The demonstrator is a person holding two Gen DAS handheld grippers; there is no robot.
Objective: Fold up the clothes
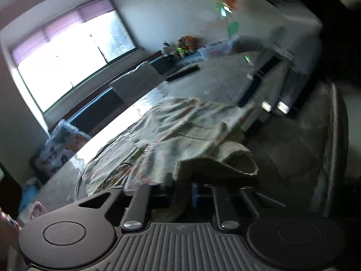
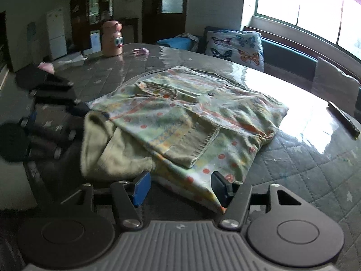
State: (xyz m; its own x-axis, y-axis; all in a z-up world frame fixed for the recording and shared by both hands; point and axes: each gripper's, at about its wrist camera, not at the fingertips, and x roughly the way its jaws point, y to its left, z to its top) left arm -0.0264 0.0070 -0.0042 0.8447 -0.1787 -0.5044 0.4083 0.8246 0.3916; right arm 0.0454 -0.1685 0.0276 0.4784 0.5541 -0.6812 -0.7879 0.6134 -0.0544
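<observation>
A pale green patterned cardigan [image 2: 180, 113] with orange dots and a dark button lies partly folded on the table [image 2: 304, 158]. Its plain beige sleeve end [image 2: 101, 149] is lifted at the left. My left gripper [image 1: 179, 192] is shut on that sleeve end [image 1: 214, 160], which drapes over its fingers. It appears blurred at the left of the right wrist view [image 2: 74, 110]. My right gripper [image 2: 180, 187] stands open at the cardigan's near edge, with the hem between its blue pad [image 2: 142, 187] and black pad. It shows as a blur in the left wrist view [image 1: 266, 85].
The table has a grey quilted cover under a glossy sheet. A pink bottle-shaped toy [image 2: 111, 39] stands at the far side. A long black object [image 2: 343, 119] lies near the right edge. A butterfly cushion [image 2: 237, 45] and a bench sit under the window.
</observation>
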